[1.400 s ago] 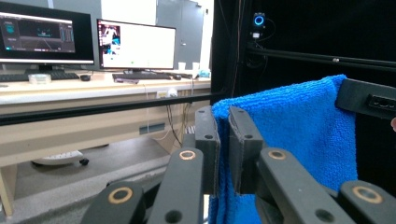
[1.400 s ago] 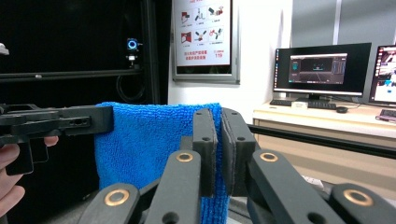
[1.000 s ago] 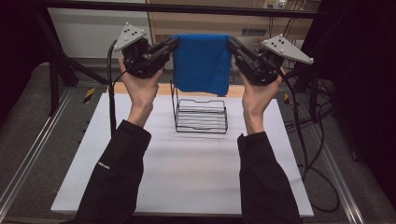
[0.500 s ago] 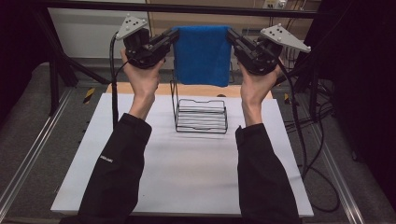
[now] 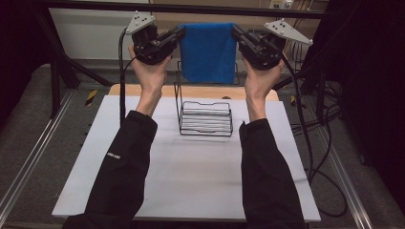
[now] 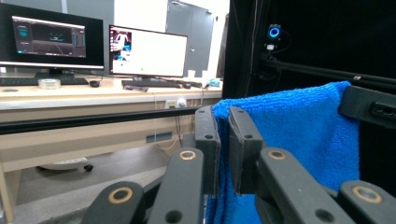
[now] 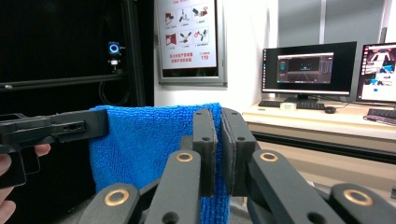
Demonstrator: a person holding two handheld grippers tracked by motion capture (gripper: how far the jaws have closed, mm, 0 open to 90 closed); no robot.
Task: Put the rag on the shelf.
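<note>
The blue towel is held up in the air, stretched flat between both grippers, hanging above and just behind the wire rack that sits on the white table. Its left top corner is pinched tight by the left gripper and its right top corner by the right gripper, jaws closed on the cloth in both gripper views. A desk with monitors is seen further back.
</note>
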